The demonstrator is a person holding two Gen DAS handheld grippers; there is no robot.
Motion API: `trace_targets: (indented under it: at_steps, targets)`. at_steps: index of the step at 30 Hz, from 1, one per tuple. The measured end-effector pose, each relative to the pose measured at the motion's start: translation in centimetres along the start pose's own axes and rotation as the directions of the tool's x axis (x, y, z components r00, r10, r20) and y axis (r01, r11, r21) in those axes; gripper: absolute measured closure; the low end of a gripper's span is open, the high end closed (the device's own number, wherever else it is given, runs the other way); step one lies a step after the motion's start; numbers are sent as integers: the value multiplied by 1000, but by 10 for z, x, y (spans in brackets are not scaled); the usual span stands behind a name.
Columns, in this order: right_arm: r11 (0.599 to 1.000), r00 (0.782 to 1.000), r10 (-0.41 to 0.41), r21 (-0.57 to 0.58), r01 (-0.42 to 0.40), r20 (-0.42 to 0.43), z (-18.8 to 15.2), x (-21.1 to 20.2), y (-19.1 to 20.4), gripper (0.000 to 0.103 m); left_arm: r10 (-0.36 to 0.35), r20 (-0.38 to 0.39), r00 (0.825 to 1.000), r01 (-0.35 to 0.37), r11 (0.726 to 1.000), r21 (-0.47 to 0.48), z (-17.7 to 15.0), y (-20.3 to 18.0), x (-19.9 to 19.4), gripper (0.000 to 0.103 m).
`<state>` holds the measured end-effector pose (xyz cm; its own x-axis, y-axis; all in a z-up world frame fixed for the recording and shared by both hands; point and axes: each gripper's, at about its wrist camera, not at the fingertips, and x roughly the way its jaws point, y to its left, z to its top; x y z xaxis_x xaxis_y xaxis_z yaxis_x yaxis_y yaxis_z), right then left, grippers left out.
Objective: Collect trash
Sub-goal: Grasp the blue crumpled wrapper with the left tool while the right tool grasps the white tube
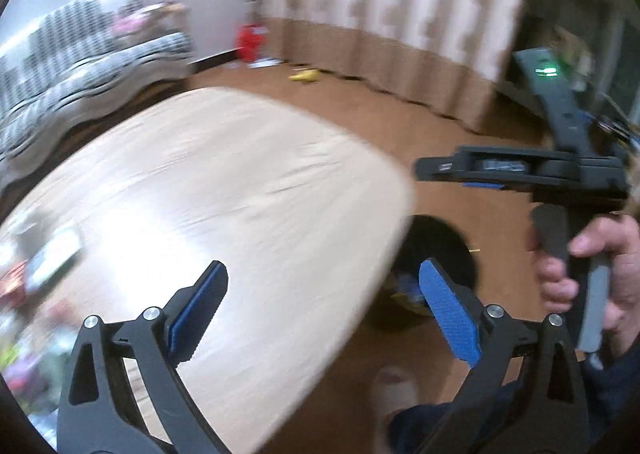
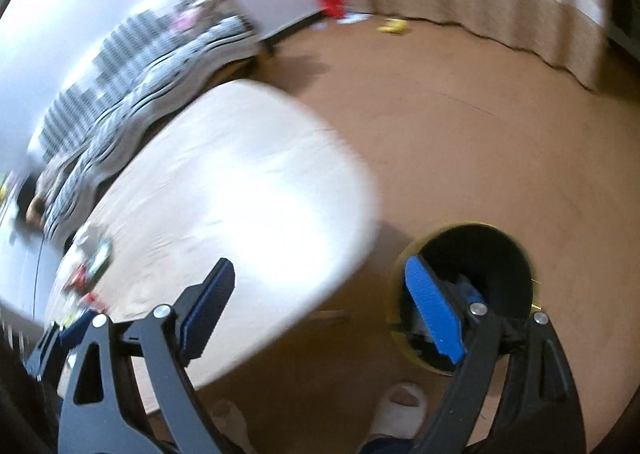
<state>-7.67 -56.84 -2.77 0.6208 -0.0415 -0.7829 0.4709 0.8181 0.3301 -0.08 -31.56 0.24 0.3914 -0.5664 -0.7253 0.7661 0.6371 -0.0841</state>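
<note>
Left gripper (image 1: 324,310): black frame, blue ribbed pads spread wide, nothing between them, hovering above the near right corner of the pale wood-grain table (image 1: 224,190). Right gripper (image 2: 320,310): same build, pads likewise wide apart and empty, straddling the table's near right edge and the round black trash bin with yellow rim (image 2: 480,254) on the brown floor (image 2: 460,134). Inside the bin, blue and pale scraps, too blurred to name. From the left wrist view, the same bin (image 1: 436,250) just beyond the table's right edge, partly behind the right pad. Beside it in that view, the right hand (image 1: 592,274) wrapped around the black handle of the right gripper, whose own finger tips are hard to read from this angle.

On the table's near left corner, a blurred cluster of wrappers and small litter (image 2: 88,266), red, white and green; individual pieces not distinguishable. Below the grippers, a white-socked foot (image 2: 400,406) on the floor.

Further off, beyond the table's far left edge, a sofa with black-and-white striped cover (image 1: 80,66). Against the far wall, a red object (image 1: 250,42) and a small yellow thing (image 1: 306,75) on the floor, near the beige patterned curtain (image 1: 380,6).
</note>
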Motion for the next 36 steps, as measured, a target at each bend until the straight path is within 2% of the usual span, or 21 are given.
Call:
trace_targets:
  at_steps: [3,6,9,10,15,18,22,24,28,33,36]
  targets:
    - [992,996,84,-91,-87,-33,-9,11,67,19,114,5,993,-113,991,-74,-18,60,-36,9]
    - [969,985,151,-185,-164,-81,-23,23,134,19,218,-10,976,-217,960,-176,-43,125,-75,9]
    - [933,977,173,-298,-204,-128,-42,34,194,19,302,-33,953,-300,917,-265,-65,174,-105,9]
    - [919,974,174,-331,-213,-144,-48,38,211,19,333,-45,942,-331,892,-307,-77,195,-118,9]
    - [844,966,140,-484,-230,-215,-78,66,278,19,404,-105,909,-405,794,-454,-129,261,-159,9]
    - [810,961,121,-535,-240,-248,-95,77,296,19,414,-146,899,-428,755,-497,-156,289,-171,9]
    - [784,958,104,-571,-245,-267,-102,89,312,21,402,-187,897,-437,732,-522,-179,315,-170,9]
    - [781,957,101,-574,-245,-272,-102,93,311,22,400,-204,894,-444,721,-532,-183,318,-166,9]
    - [782,956,85,-575,-239,-282,-105,103,313,25,374,-218,902,-428,702,-569,-189,331,-157,9]
    - [771,954,55,-595,-228,-295,-112,116,322,28,363,-251,898,-435,641,-632,-198,354,-141,9]
    - [757,953,41,-613,-226,-300,-117,123,327,35,351,-254,901,-428,628,-649,-198,359,-132,9]
